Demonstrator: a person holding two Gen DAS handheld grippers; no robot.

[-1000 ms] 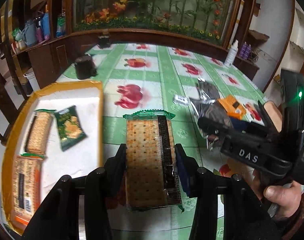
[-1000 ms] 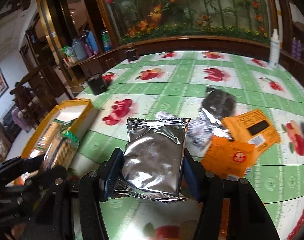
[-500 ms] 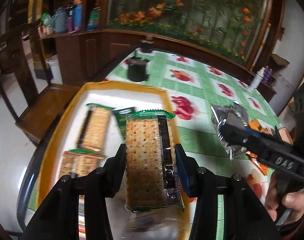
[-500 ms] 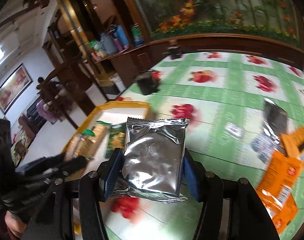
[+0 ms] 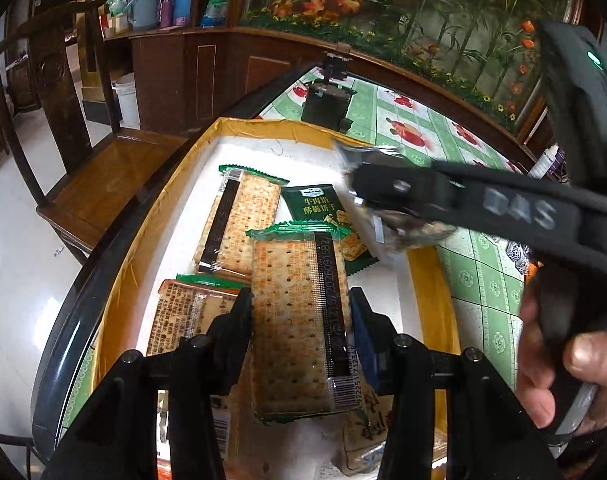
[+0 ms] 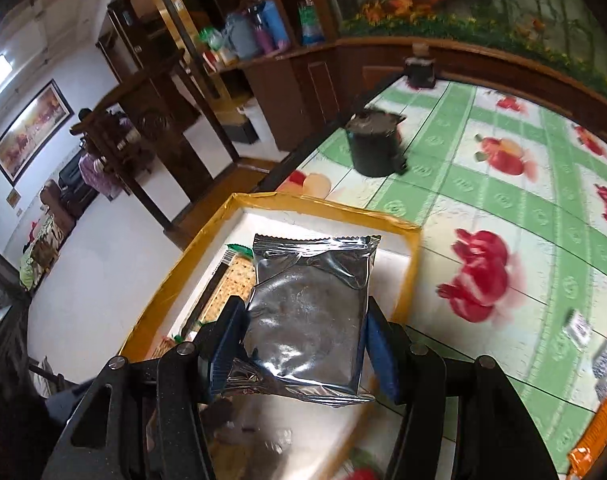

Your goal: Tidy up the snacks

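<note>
Left claw [image 5: 301, 316] clamping cracker pack [image 5: 299, 320] above tray [image 5: 431, 280]

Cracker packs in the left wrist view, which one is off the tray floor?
The cracker pack clamped in the left gripper; the other cracker packs lie flat in the tray.

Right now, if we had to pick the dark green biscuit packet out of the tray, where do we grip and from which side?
Grip the dark green biscuit packet across its two long edges near the top seal, coming from above on the far side of the tray. It lies flat and slightly angled; its lower end sits behind the cracker pack held in the left gripper, and the right gripper crowds its right edge.
</note>
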